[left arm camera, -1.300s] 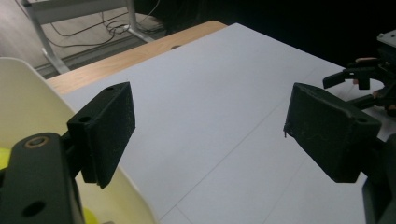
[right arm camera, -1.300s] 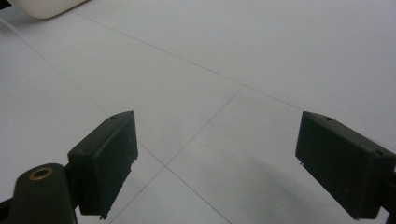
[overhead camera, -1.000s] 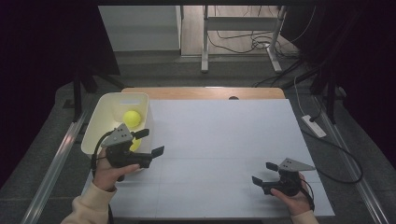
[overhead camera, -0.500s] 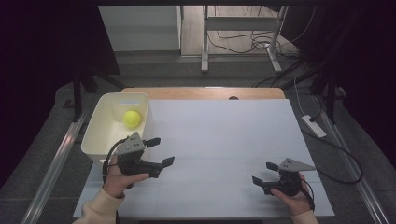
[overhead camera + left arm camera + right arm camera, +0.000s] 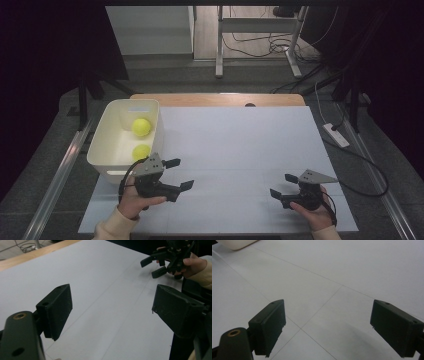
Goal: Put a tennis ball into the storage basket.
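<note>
A cream bin (image 5: 152, 120) stands at the table's left with two yellow-green balls inside, one (image 5: 141, 127) toward the back and one (image 5: 141, 151) near the front wall. My left gripper (image 5: 179, 174) hovers just right of the bin's front corner, open and empty, its jaws pointing right. In the left gripper view its jaws (image 5: 112, 312) stand wide apart over bare white table, with the right gripper (image 5: 155, 266) farther off. My right gripper (image 5: 283, 186) rests low at the front right, open with nothing between its fingers (image 5: 328, 327).
The white table top (image 5: 235, 145) spreads between the two grippers. A wooden strip (image 5: 215, 99) runs along its far edge. A power strip (image 5: 336, 135) and cables lie on the floor to the right. The bin's corner (image 5: 234, 243) peeks in at top left of the right gripper view.
My left gripper has drawn back from over the bin toward the front and right, uncovering a second ball inside the bin. The right gripper has stayed put.
</note>
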`<state>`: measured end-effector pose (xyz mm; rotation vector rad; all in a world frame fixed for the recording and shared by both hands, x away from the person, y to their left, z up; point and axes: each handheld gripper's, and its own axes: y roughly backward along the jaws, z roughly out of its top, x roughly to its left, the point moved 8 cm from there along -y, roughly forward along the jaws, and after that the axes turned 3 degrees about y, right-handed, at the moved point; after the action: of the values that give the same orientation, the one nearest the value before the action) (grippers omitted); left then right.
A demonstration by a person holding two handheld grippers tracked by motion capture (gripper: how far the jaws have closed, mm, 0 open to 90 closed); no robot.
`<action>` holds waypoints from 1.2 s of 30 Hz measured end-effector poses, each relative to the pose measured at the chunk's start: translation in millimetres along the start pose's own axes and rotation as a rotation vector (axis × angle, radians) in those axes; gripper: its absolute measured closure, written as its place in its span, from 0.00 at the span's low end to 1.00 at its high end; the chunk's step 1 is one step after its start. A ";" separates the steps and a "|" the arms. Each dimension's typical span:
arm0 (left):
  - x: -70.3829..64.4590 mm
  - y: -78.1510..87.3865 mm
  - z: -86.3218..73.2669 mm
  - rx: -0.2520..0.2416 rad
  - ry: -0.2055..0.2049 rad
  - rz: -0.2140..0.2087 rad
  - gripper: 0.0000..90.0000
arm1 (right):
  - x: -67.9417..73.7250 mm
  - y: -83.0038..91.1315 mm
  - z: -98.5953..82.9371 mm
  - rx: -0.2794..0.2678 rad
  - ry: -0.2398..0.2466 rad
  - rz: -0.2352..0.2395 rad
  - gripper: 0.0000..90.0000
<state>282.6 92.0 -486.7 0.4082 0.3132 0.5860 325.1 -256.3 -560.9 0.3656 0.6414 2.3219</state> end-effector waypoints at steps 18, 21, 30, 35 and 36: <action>9.4 -16.5 -36.7 0.069 0.001 0.028 0.18 | 0.4 0.1 0.8 -0.005 0.004 0.001 0.14; 10.6 -16.5 -39.9 0.067 0.002 0.029 0.18 | 0.4 0.2 0.9 -0.006 0.004 0.000 0.14; 14.9 -15.0 -51.7 0.048 -0.003 0.042 0.18 | 0.4 0.2 1.0 -0.007 0.004 0.000 0.14; 16.2 -12.7 -58.8 0.040 0.007 0.049 0.18 | 0.8 0.2 1.0 -0.006 0.003 0.000 0.14; 16.6 -12.1 -60.3 0.040 0.011 0.051 0.18 | 0.8 0.2 1.0 -0.006 0.002 -0.001 0.14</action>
<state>277.4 109.5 -547.7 0.4530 0.3261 0.6324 324.8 -255.6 -560.0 0.3600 0.6353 2.3236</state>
